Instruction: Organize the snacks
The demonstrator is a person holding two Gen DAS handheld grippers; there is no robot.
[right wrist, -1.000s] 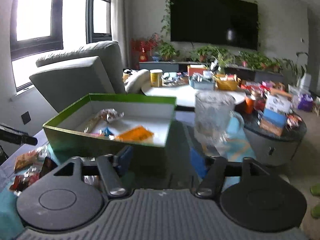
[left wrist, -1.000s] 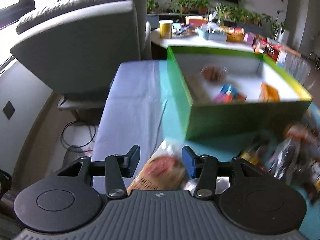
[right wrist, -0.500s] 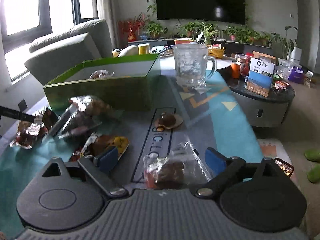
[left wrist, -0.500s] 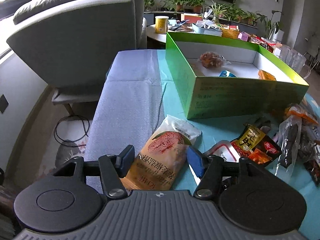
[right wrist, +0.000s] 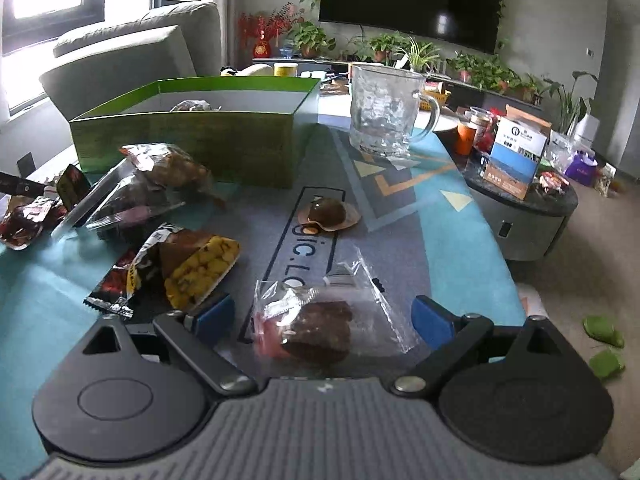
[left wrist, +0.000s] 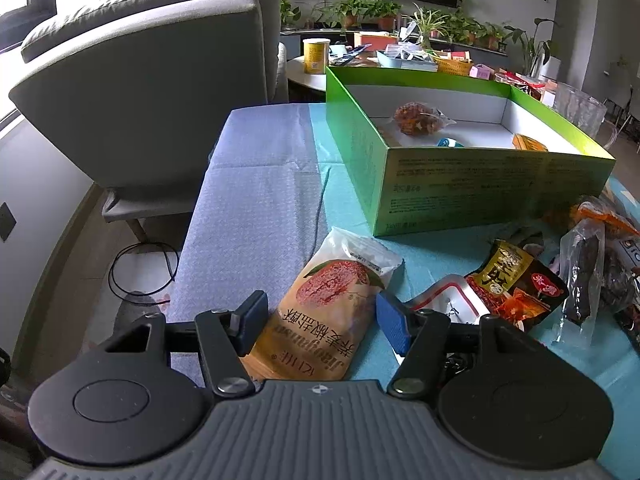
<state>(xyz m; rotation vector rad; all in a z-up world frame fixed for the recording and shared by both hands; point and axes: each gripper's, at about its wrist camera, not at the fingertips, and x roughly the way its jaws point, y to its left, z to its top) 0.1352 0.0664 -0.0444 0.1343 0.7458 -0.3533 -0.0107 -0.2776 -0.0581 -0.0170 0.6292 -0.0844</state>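
My left gripper [left wrist: 322,322] is open low over the table, its blue pads either side of an orange-and-white snack packet [left wrist: 328,300] that lies flat between them. My right gripper [right wrist: 322,320] is open too, and a clear wrapper with a brown cake [right wrist: 320,328] lies between its pads, untouched by either. The open green box [left wrist: 460,184] stands behind the packets and holds several snacks; in the right wrist view the green box [right wrist: 192,140] sits at the back left.
Loose packets lie in front of the box: a dark red-yellow packet [left wrist: 516,280], a yellow-black packet [right wrist: 192,268], clear bags [right wrist: 160,184] and a small round brown snack [right wrist: 328,212]. A glass mug [right wrist: 384,112] stands behind. A grey armchair [left wrist: 140,80] is on the left, a round side table [right wrist: 520,208] on the right.
The left gripper's jaws have spread wider around the orange packet. The right gripper has sunk from box height down to the table, and the clear-wrapped cake now lies between its pads.
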